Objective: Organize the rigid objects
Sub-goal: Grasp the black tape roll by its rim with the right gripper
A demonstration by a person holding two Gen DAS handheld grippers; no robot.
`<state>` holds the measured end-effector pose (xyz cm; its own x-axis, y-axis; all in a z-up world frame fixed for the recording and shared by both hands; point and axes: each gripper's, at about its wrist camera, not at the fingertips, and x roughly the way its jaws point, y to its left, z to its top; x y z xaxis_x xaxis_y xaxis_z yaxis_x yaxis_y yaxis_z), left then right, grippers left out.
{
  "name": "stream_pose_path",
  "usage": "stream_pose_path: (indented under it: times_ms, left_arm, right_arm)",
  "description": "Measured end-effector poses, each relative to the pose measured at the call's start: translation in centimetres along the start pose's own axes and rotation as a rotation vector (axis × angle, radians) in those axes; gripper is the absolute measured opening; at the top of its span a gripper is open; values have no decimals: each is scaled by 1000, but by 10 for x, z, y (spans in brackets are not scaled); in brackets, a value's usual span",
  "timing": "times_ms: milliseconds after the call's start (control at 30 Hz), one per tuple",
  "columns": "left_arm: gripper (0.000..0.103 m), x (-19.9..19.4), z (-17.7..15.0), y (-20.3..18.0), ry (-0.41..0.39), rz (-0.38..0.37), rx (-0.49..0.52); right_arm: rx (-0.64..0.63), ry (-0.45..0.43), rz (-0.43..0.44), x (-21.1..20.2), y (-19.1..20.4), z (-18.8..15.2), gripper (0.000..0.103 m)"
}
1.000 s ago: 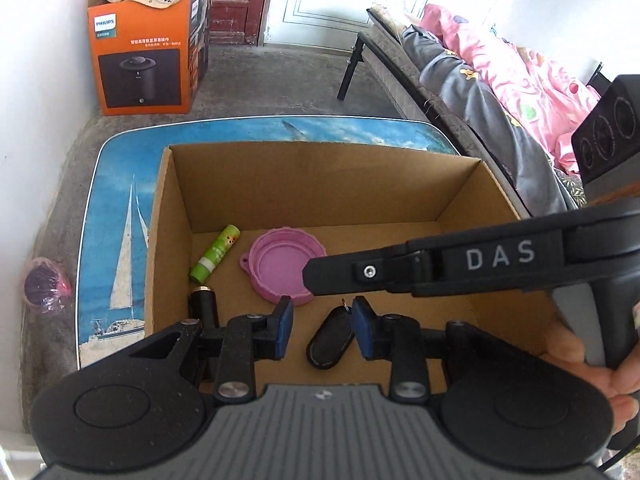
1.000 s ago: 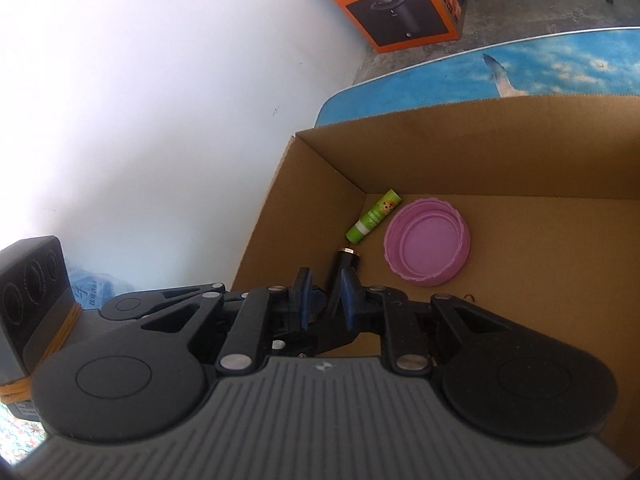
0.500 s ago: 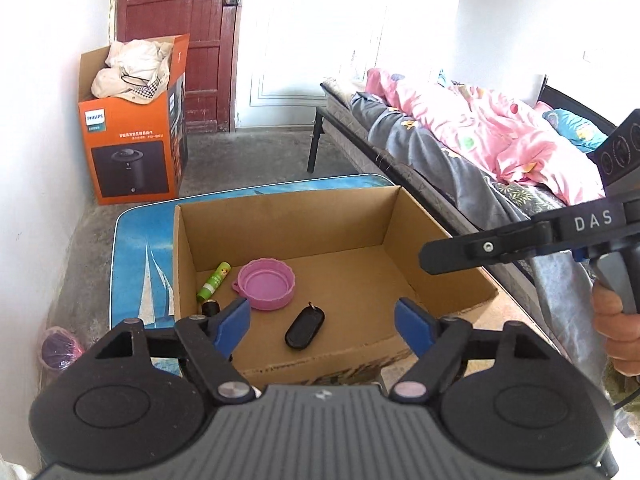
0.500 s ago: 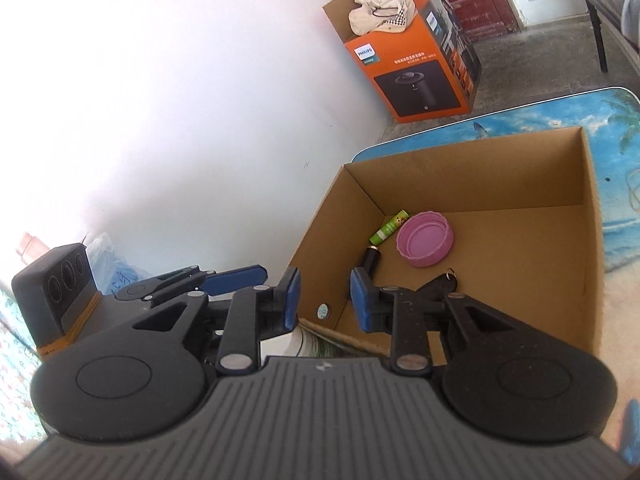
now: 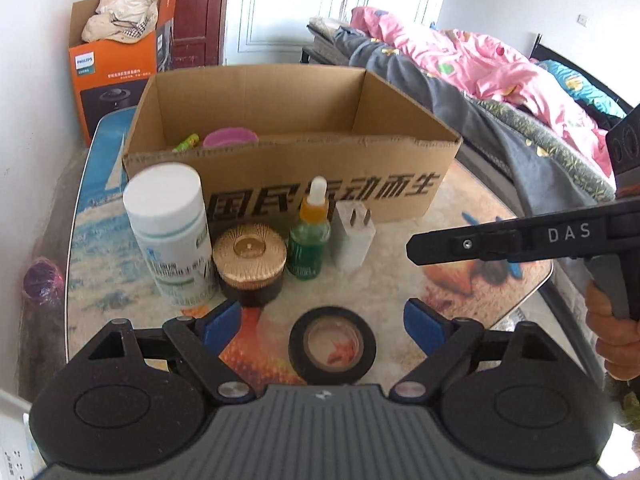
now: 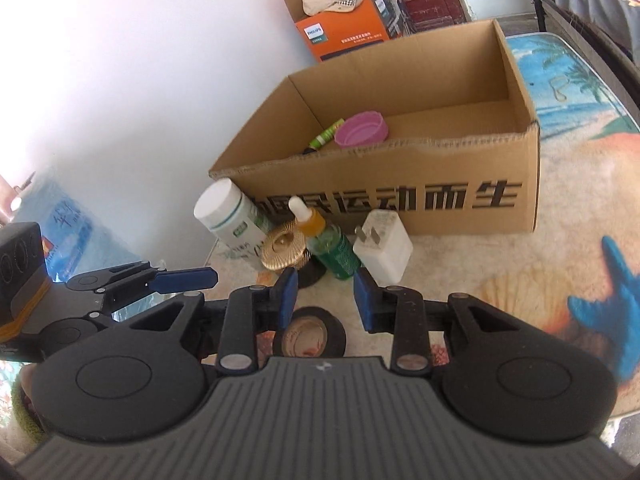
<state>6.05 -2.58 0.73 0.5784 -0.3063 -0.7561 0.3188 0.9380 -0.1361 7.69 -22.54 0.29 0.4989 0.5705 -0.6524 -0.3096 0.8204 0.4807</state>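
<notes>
An open cardboard box (image 5: 320, 196) (image 6: 400, 196) stands on the table; inside lie a pink lid (image 6: 362, 130) and a green tube (image 6: 328, 134). In front of it stand a white bottle (image 5: 168, 232), a gold-lidded jar (image 5: 250, 264), a green dropper bottle (image 5: 310, 236) and a white charger plug (image 5: 354, 236). A black tape roll (image 5: 332, 346) (image 6: 310, 334) lies nearest. My left gripper (image 5: 324, 320) is open wide and empty above the tape. My right gripper (image 6: 325, 300) is open and empty, near the tape and dropper bottle (image 6: 332, 240).
An orange Philips box (image 5: 116, 64) with cloth in it stands on the floor behind. A bed with a pink quilt (image 5: 480, 64) runs along the right. The white wall (image 6: 140, 100) is close on the left of the table (image 5: 480, 292).
Both grippers pulled back out of the box and dropped to the table's near side. The black key fob stays in the box. The left and right jaws opened.
</notes>
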Motion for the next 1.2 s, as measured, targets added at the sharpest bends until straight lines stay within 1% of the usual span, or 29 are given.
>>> stream_pose_path:
  times_ms: [67,167,233,400,567,667,733,800,867,933,1067,1200]
  left_arm:
    - [89,7,-9,-2,32,2,-2]
    - [90,18,-19,-5,61,-18,7]
    - [91,24,-26,-11,75,-8,27]
    - [91,38,-36,-23,90,47,92]
    - [90,44,-41,-20,84,62,80]
    - [84,46,-40,-19,70,74,78]
    - [75,48,-39,-19,68,85,82]
    - [74,48,-39,-18,65,81,84]
    - [71,49,-38,-20,60,78,87]
    - [66,49,-37,-21,58,70,87]
    - [65,57,-31,-26,58,63,92]
    - [65,63,-26,-31,56,39,94]
  right_arm:
    - [0,25,-10,10,1,-10,30]
    - [-1,56,-33,19,4,-23,31]
    - [7,79,-30,27,4,-28,31]
    - [-5,111,-37,42,7,-32,31]
    - [-18,121,-42,53,10,-28,31]
    - [-44,119,-56,59,12,-26,31]
    - [-53,123,-61,63,12,-24,30]
    - [-59,126,-63,67,12,-23,28]
    - [-75,131,-67,68,12,-23,23]
    - [-88,133,-71,70,12,-23,20]
    - [-89,132,-79,68,10,-22,18]
    - [-82,124,-98,62,3,-22,18]
